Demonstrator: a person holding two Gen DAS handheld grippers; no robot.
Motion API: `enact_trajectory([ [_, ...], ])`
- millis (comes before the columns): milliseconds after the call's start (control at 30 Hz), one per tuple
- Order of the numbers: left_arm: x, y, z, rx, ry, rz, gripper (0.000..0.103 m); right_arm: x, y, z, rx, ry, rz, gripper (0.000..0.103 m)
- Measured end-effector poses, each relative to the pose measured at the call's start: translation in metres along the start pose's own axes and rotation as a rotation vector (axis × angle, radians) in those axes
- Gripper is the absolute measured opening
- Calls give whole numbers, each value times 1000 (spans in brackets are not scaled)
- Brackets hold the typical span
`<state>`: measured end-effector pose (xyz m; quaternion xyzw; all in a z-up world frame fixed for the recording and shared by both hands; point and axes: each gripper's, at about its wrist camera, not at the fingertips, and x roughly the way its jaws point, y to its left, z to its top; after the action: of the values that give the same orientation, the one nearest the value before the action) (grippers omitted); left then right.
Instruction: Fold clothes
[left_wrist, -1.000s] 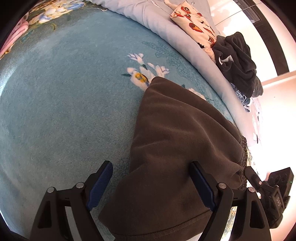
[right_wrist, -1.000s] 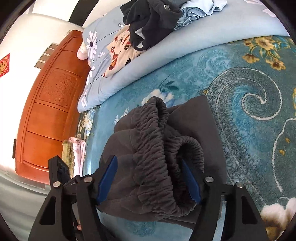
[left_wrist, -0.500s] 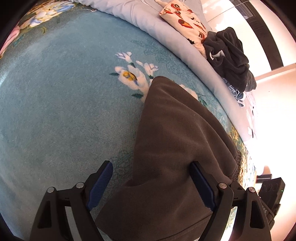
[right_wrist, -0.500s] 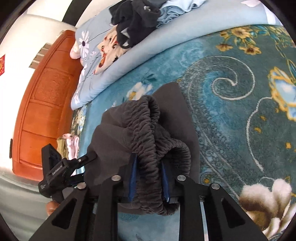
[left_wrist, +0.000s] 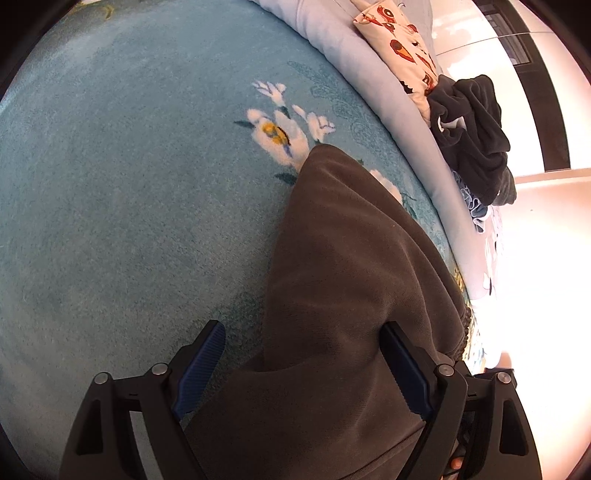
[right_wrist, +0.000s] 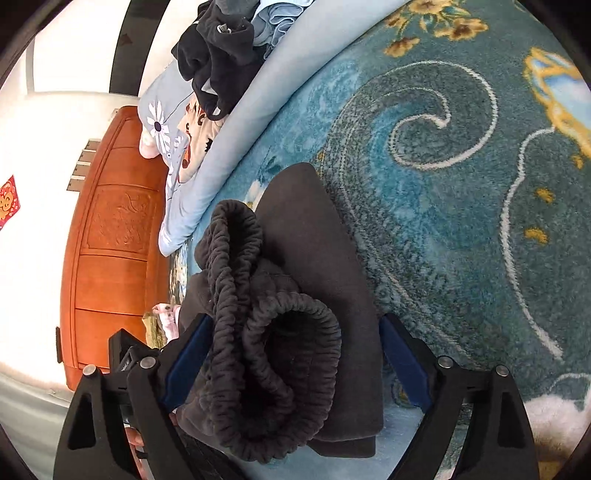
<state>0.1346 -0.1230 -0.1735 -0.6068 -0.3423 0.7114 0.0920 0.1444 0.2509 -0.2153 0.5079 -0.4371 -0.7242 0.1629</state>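
A dark grey fleece garment (left_wrist: 343, 295) lies folded on the teal carpet (left_wrist: 129, 221). Its ribbed elastic waistband (right_wrist: 273, 362) is bunched at the near end in the right wrist view. My left gripper (left_wrist: 303, 362) is open, its jaws spread to either side of the near end of the garment. My right gripper (right_wrist: 291, 354) is open too, its jaws standing wide on either side of the bunched waistband. Whether the blue pads (right_wrist: 402, 365) touch the cloth is unclear.
A pale blue quilt (left_wrist: 369, 85) borders the carpet, with a patterned cream cloth (left_wrist: 402, 48) and a heap of black clothes (left_wrist: 472, 136) on it. An orange wooden cabinet (right_wrist: 110, 258) stands behind in the right wrist view. The other gripper (right_wrist: 125, 362) shows at the left.
My right gripper was open, shut on the waistband half a second ago, and now stands open again. The left gripper stayed open and shifted slightly over the garment.
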Motion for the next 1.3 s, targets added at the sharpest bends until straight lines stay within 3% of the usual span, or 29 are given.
enact_trajectory([
  [267, -3, -9, -2, 58, 4, 40, 87, 2, 21, 2, 38, 41, 7, 90],
  [367, -1, -12, -5, 88, 4, 56, 86, 6, 39, -2, -38, 38, -28, 89],
  [433, -2, -16, -7, 114, -3, 60, 80, 11, 45, -7, -100, 49, -116, 82],
  [633, -14, -31, -17, 204, -36, 86, 59, 6, 46, -7, -104, 65, -143, 64],
  [767, -35, -40, -24, 248, -96, 56, 48, -2, 56, -6, -104, 57, -126, 57],
  [1067, -75, -51, -30, 251, -214, -18, 47, -17, 105, -9, -232, 63, -84, 55],
  [1300, -135, -41, -21, 232, -352, -84, 47, -20, 169, -8, -364, 66, -52, 55],
])
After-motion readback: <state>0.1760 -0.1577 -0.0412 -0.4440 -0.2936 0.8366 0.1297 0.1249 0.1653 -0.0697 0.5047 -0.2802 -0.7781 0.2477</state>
